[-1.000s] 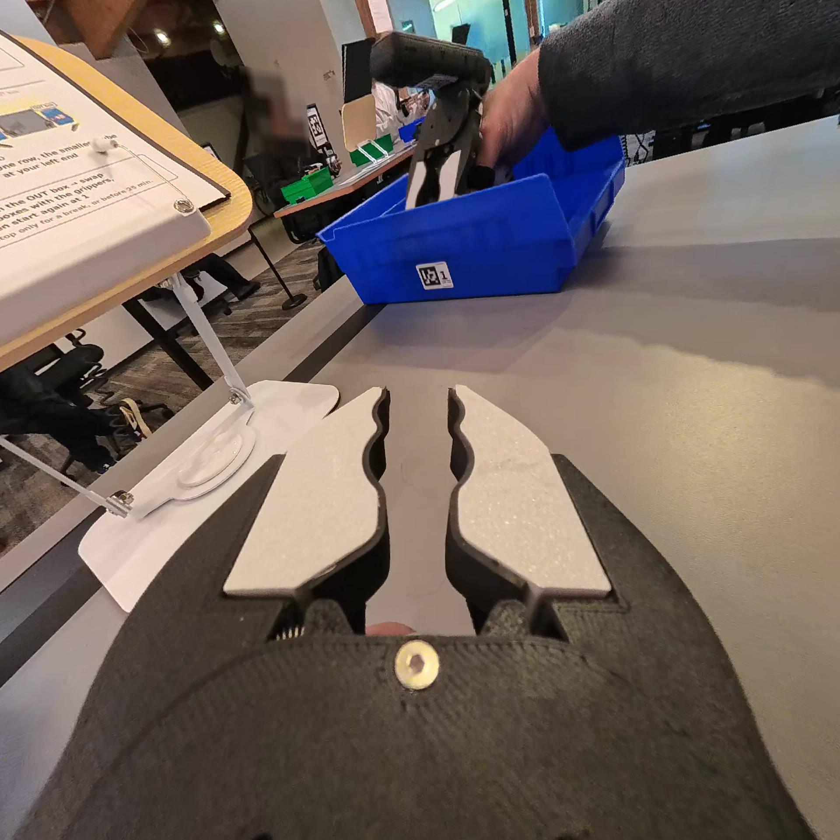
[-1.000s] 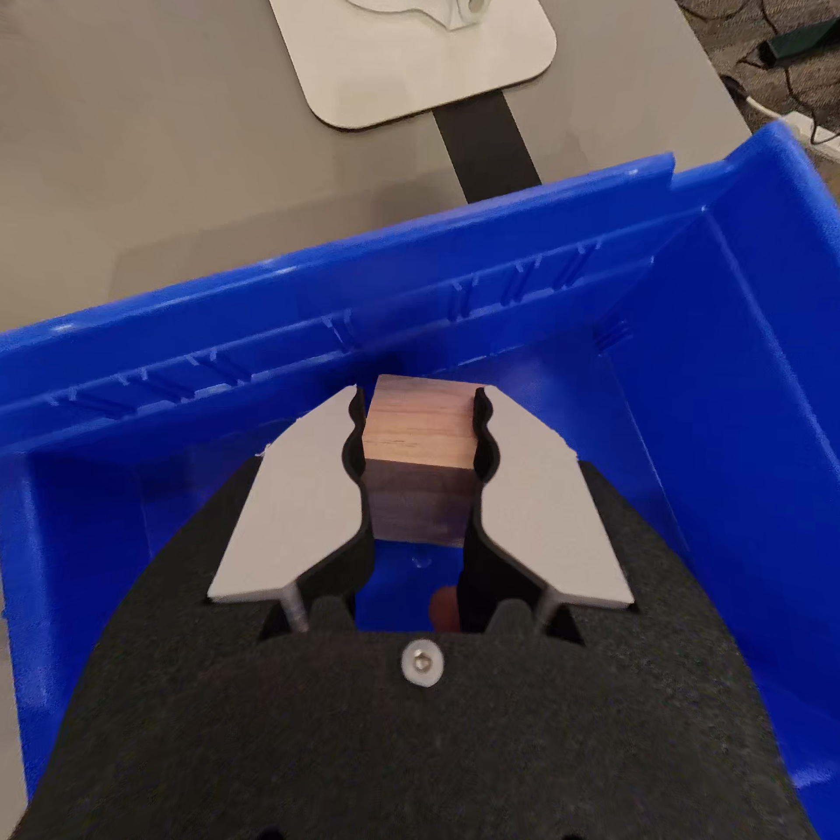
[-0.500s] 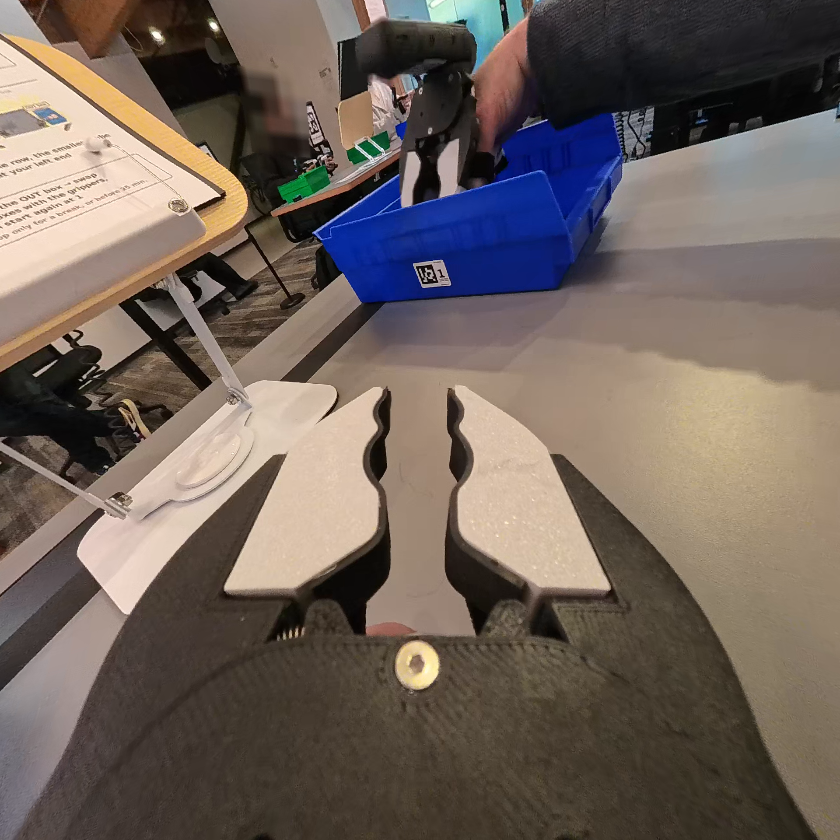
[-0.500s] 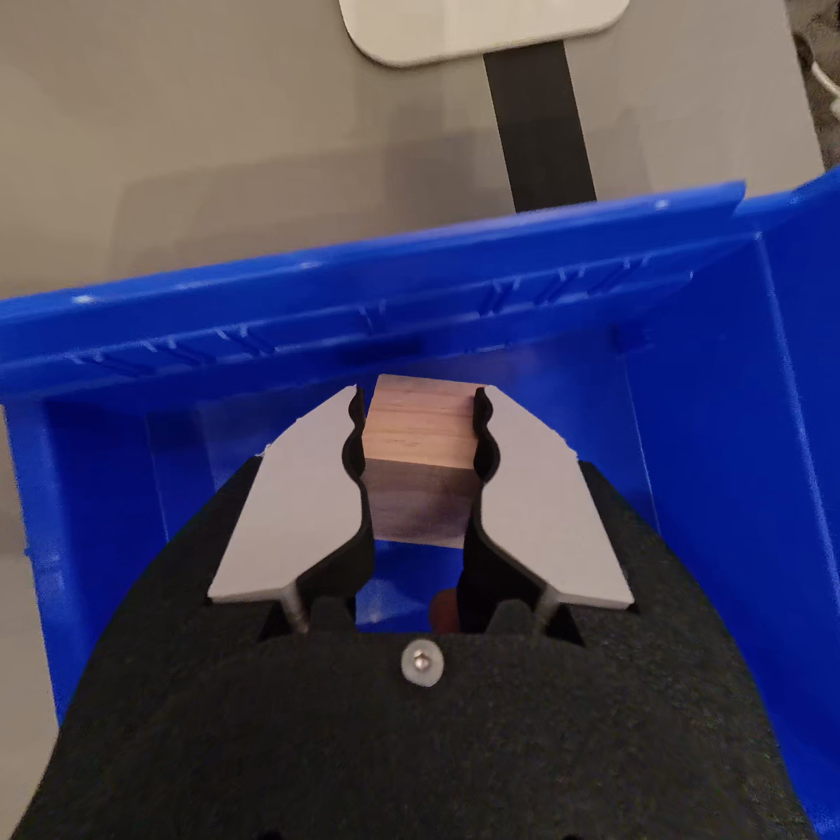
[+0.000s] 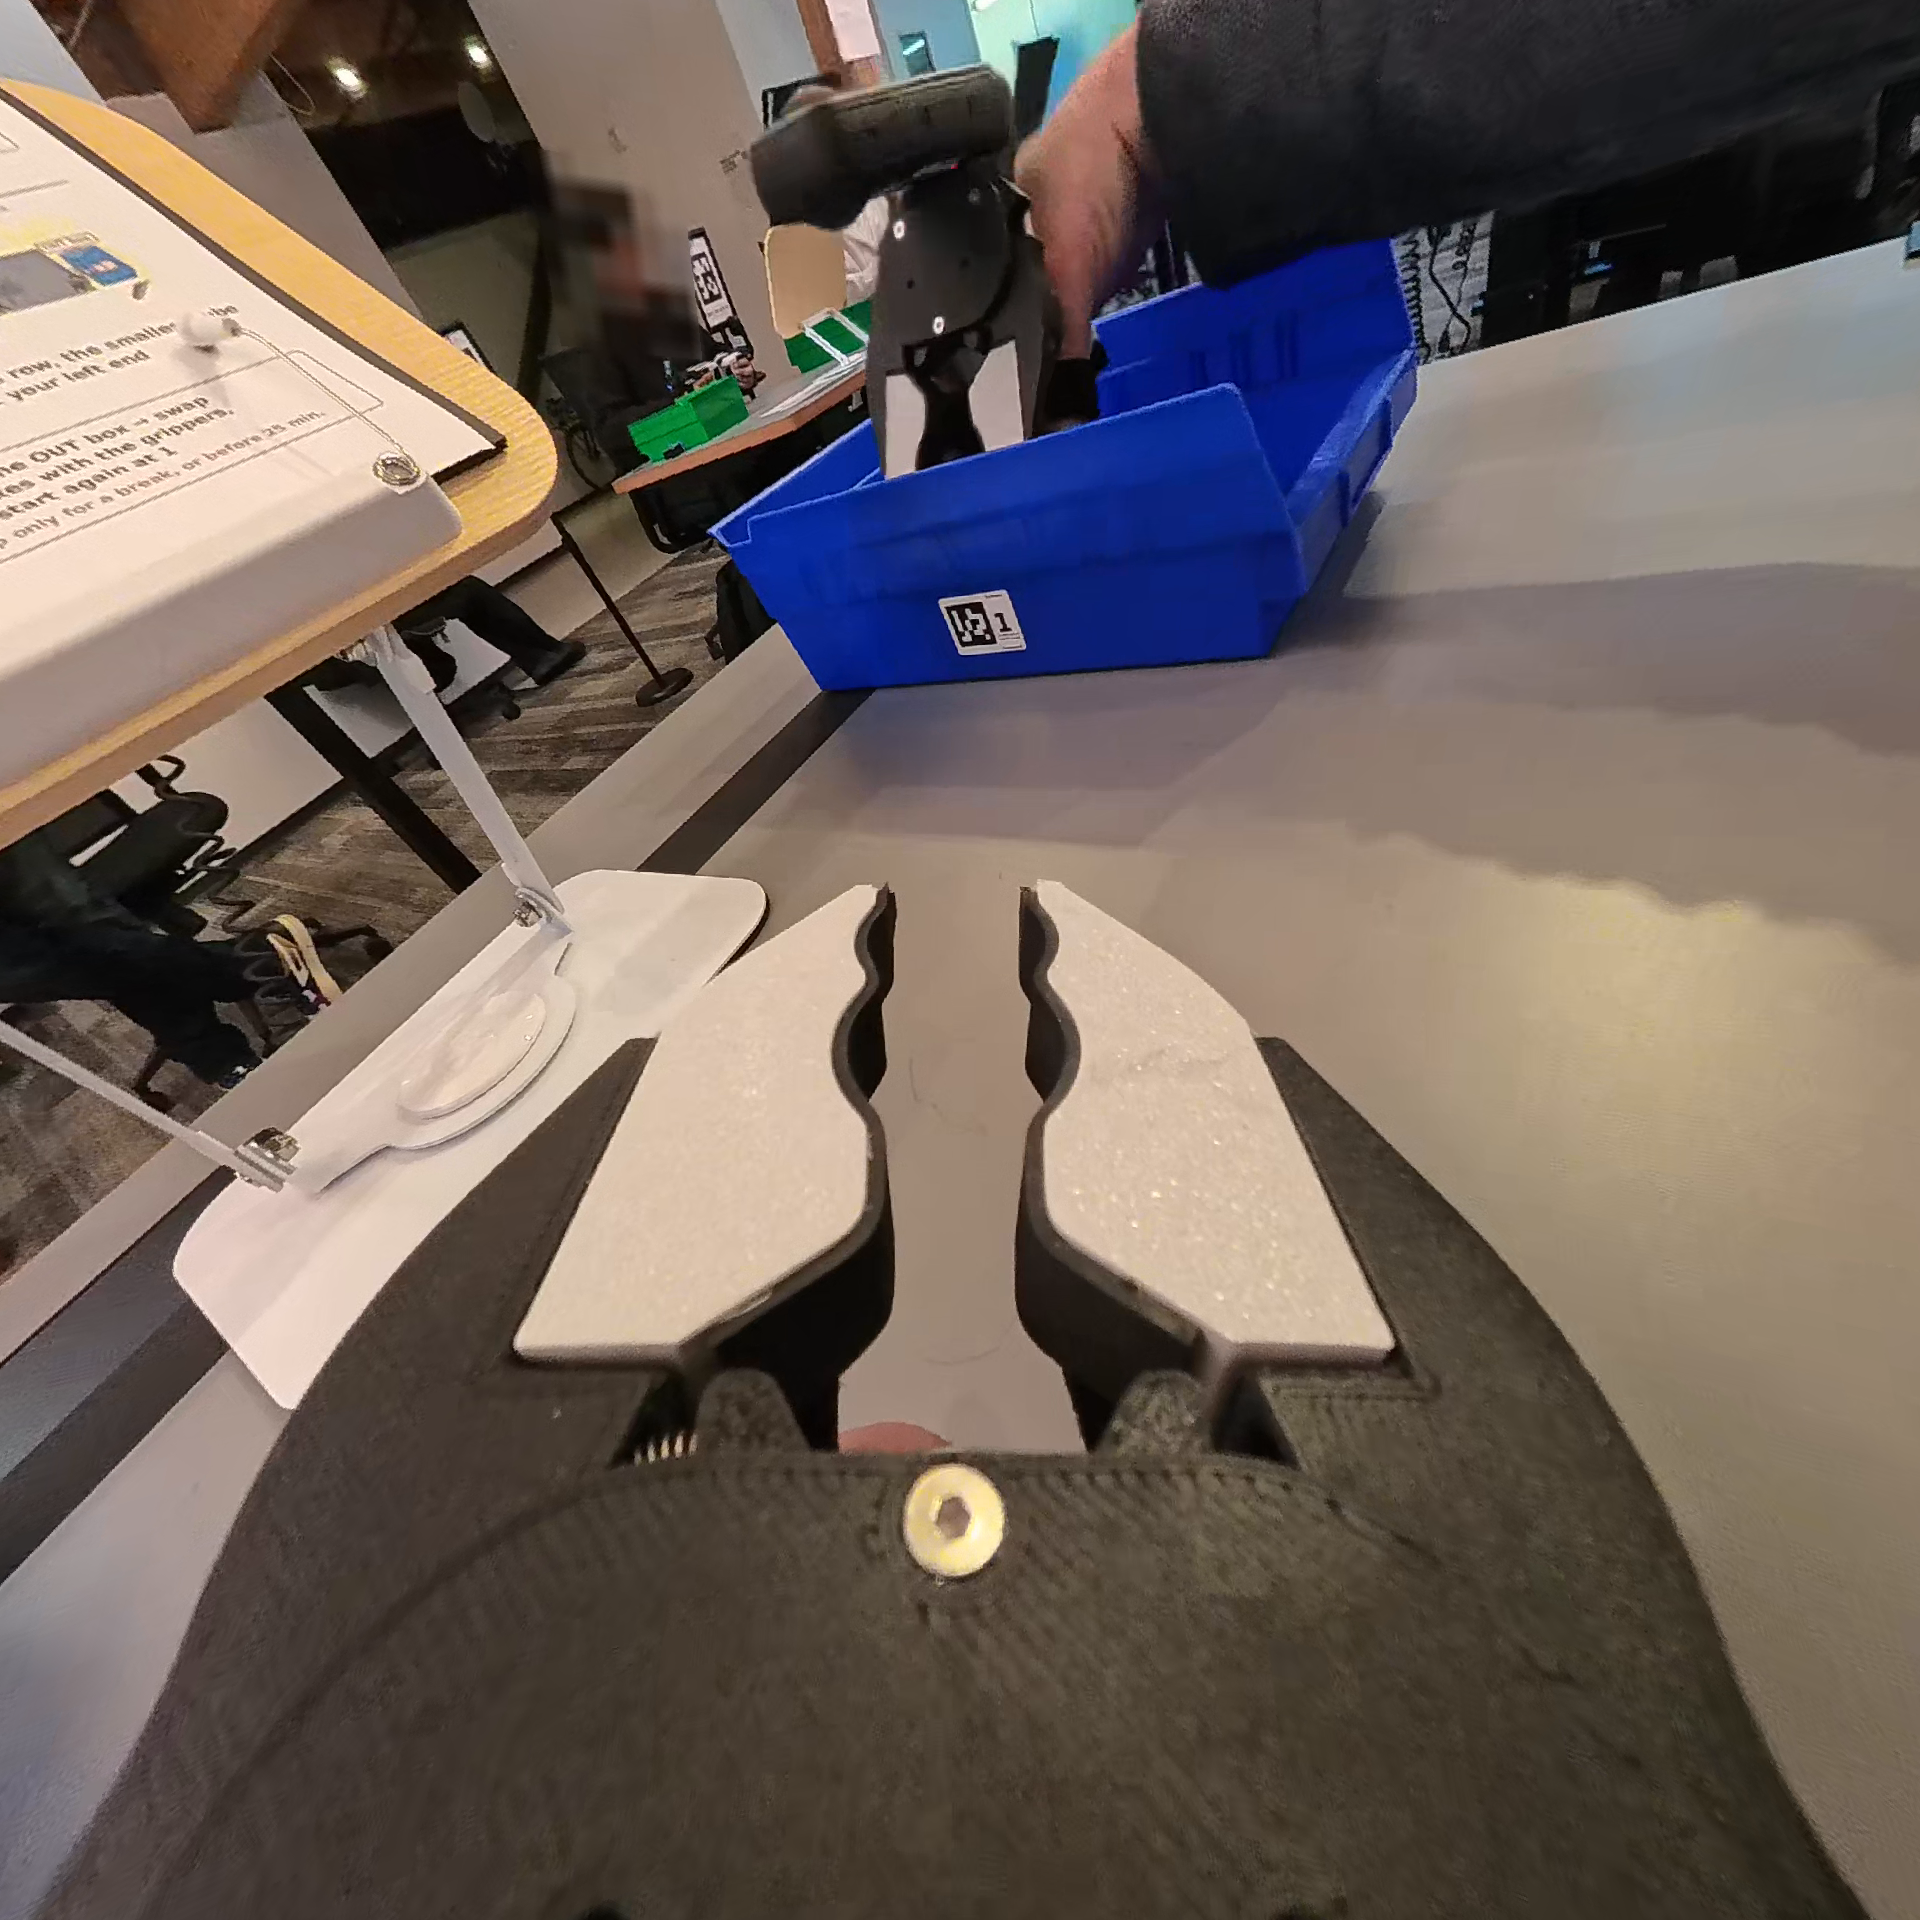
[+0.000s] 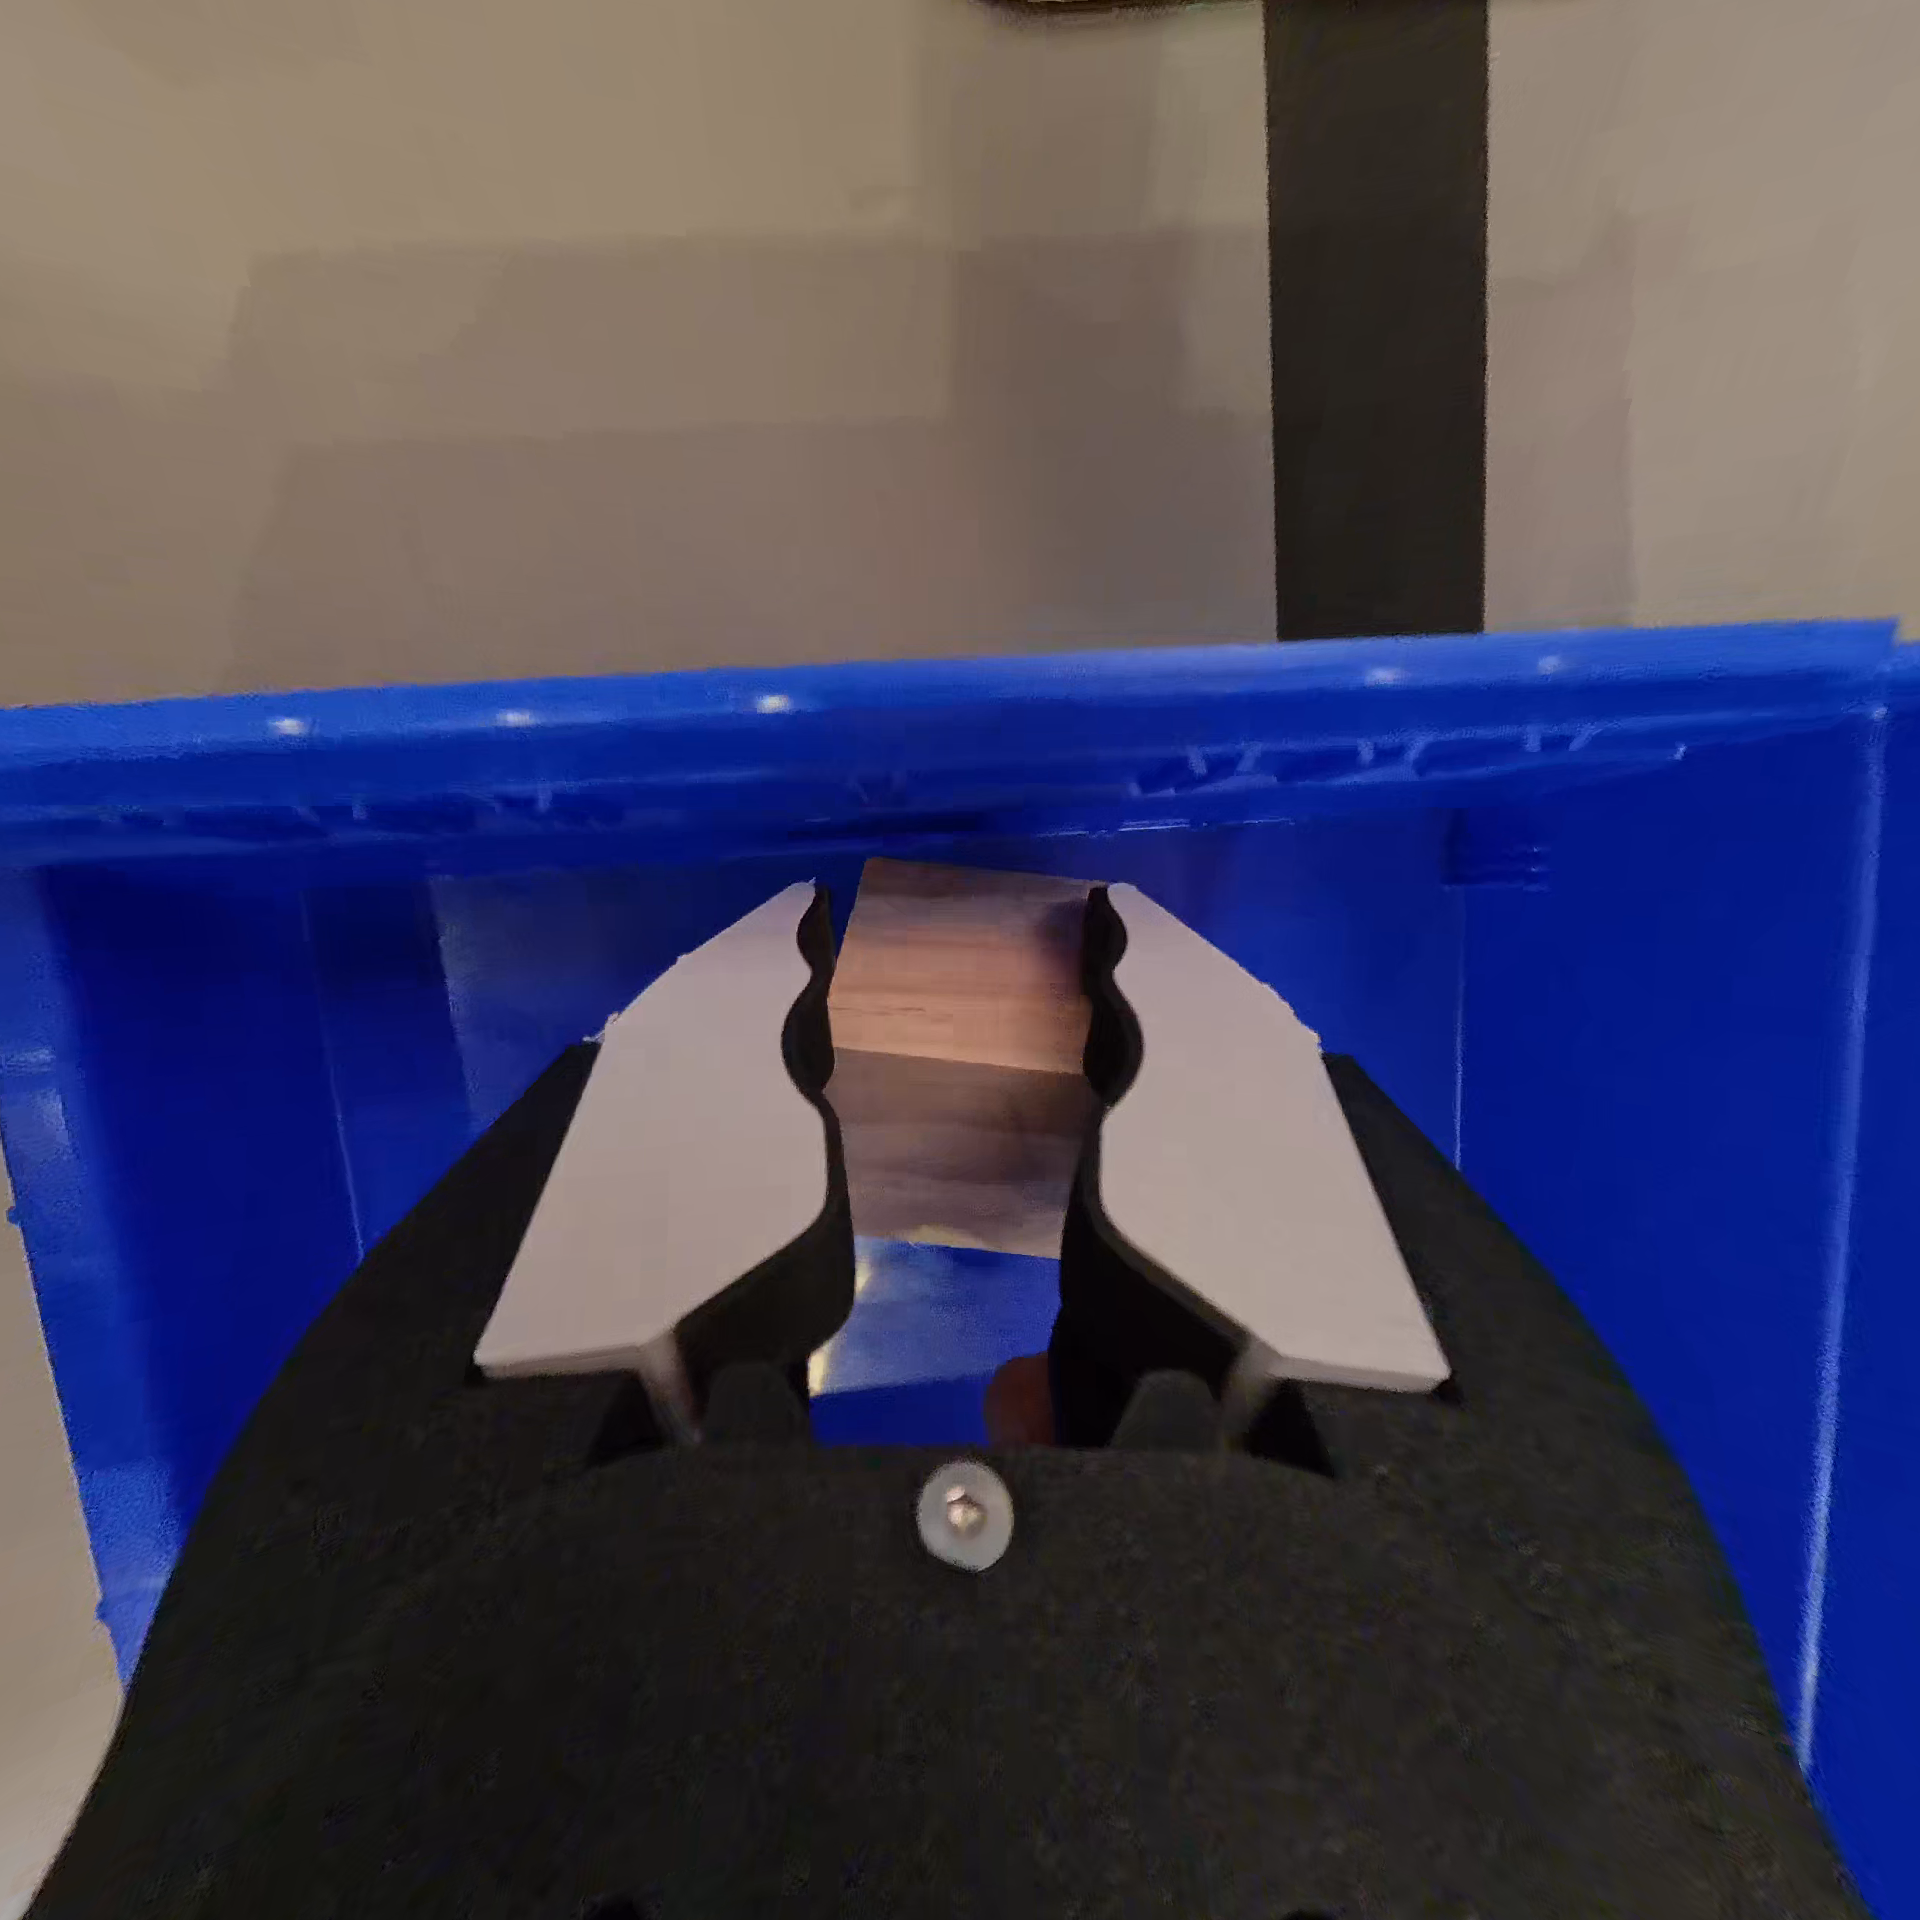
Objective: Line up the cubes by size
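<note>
Over on the left our left gripper (image 5: 956, 904) sits a bit open with nothing in it above the smooth grey table (image 5: 1558, 1039), while our right gripper (image 6: 961, 894) pinches a squarish, slightly twisted wood-grain cube (image 6: 956, 997) inside the glossy blue plastic bin (image 6: 935, 748).

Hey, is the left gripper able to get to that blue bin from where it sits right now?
Probably yes. Bare grey table lies between the left gripper and the blue bin, and its jaws hold nothing. But the right gripper is already reaching into the bin.
</note>
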Motion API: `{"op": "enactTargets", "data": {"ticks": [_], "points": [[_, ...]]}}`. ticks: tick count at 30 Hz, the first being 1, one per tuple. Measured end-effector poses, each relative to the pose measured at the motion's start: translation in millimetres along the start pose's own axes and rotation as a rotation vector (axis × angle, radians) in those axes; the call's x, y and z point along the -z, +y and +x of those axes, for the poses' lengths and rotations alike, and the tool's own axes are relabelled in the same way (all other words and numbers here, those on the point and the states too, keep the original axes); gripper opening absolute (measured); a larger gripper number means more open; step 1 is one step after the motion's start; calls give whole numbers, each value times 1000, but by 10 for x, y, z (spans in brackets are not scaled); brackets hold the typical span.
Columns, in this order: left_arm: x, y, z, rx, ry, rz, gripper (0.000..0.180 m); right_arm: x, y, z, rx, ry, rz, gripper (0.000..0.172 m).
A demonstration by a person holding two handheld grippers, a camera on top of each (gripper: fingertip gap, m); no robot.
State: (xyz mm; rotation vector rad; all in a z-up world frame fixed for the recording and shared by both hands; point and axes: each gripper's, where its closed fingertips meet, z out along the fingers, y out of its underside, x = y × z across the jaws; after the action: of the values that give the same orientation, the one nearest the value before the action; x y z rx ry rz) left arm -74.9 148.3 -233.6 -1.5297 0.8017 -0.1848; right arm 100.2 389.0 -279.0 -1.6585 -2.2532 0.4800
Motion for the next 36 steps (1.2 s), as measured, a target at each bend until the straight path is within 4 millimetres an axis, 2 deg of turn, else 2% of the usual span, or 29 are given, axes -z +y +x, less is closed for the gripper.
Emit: {"op": "enactTargets", "data": {"ticks": [6,10,13,16,19,23,25,28,33,36], "points": [[-2,2,9,-4,3,-2,22,-82,-32,6,64,-11,-127,50],[-1,1,11,-4,5,0,22,-147,47,-11,88,-23,-203,51],[-2,0,12,-3,6,0,22,-69,-5,6,81,-10,-180,55],[-2,0,12,-3,7,0,22,122,-32,61,53,30,-176,62],[-3,0,9,-1,7,0,22,262,88,74,-21,51,-231,68],[-7,2,18,-6,9,-3,22,171,317,40,-76,27,-329,65],[-8,4,21,-10,9,-4,22,116,304,18,-77,1,-326,59],[-9,4,21,-10,9,-5,22,114,291,55,-7,7,-346,58],[-9,4,25,-10,12,-5,22,98,250,58,208,-27,-391,58],[-6,2,22,-7,12,-2,22,91,254,73,261,-43,-440,58]]}}
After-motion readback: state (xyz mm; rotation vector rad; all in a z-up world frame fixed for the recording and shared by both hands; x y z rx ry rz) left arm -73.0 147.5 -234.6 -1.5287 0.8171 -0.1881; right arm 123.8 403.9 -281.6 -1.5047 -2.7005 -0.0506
